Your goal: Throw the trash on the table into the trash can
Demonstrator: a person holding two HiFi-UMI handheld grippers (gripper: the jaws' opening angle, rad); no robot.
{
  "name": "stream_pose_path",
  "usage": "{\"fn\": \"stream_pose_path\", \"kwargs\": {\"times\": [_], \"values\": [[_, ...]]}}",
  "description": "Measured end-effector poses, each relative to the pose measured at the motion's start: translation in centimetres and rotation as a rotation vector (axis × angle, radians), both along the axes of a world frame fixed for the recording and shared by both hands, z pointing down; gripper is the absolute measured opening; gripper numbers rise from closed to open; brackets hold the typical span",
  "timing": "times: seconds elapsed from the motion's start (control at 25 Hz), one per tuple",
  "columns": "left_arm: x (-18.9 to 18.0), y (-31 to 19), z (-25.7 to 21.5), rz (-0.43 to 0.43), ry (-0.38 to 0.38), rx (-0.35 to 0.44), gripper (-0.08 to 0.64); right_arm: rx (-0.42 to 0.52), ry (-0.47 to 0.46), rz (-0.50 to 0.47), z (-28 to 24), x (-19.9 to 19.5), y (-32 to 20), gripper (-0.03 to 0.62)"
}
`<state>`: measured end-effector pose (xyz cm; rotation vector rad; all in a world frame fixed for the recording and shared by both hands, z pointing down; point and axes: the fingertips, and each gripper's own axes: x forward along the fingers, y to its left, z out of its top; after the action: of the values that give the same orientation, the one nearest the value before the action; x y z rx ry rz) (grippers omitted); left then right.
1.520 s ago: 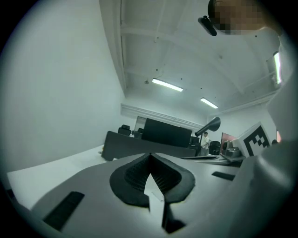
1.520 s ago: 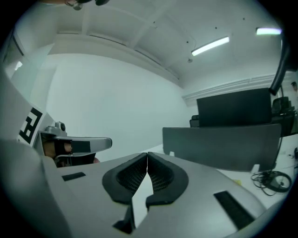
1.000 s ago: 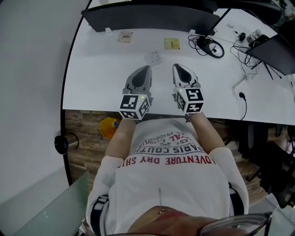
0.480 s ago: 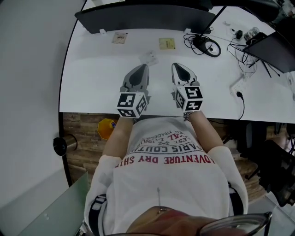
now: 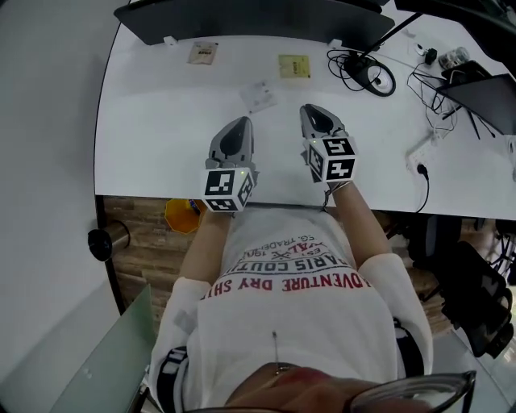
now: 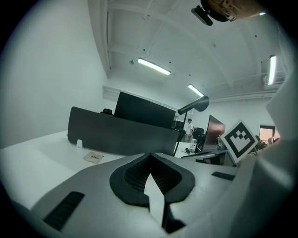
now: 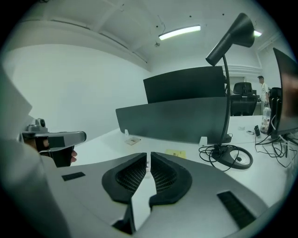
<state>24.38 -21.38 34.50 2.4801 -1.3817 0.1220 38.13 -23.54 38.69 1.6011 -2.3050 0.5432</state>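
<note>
At the far left, below the near edge of the table (image 5: 153, 137), a yellow bin (image 5: 179, 216) stood on the floor, partly hidden by the tabletop; on the table, a small brown packet (image 5: 202, 52) lay flat close to the dark divider (image 5: 242, 20) at the back; the left gripper (image 5: 239, 123) was over the near part of the table, and in its own view the jaws were clenched tip to tip with nothing between them; a white scrap (image 5: 260, 95) lay just beyond its tip, a little to the right, and neither gripper touched it; a yellow note (image 5: 294, 65) lay further back, near the divider; the right gripper (image 5: 311, 111) was beside the left one but apart from it, pointing the same way, and its jaws were also closed, with only a thin slit between the pads and nothing held; all three pieces of trash were thus on the table and none was in the bin; to the right of the note, a coil of black cable (image 5: 371, 77) lay around the lamp base; at the far right, a dark screen (image 5: 484, 97) stood among more cables.
</note>
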Motion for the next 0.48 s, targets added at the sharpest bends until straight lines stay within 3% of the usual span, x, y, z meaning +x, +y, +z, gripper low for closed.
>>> {"fn": "stream_pose_path", "kwargs": {"times": [0.16,0.2,0.24,0.28,0.48], "values": [[-0.2,-2.5,1.7,0.02,0.015,-0.04,0.023,-0.047,0.013,0.016,2.0,0.2,-3.1,0.029],[-0.2,-3.2,2.0,0.03,0.019,-0.051,0.023,-0.065,0.01,0.016,2.7,0.1,-4.0,0.064],[-0.2,-4.0,2.4,0.042,0.02,-0.061,0.023,-0.087,0.005,0.015,3.4,0.0,-4.8,0.172],[-0.2,-4.8,2.7,0.055,0.021,-0.071,0.023,-0.113,0.001,0.016,4.1,-0.1,-5.8,0.207],[-0.5,-9.4,4.4,0.106,0.029,-0.109,0.023,-0.198,0.019,0.06,7.3,0.2,-11.5,0.245]]}}
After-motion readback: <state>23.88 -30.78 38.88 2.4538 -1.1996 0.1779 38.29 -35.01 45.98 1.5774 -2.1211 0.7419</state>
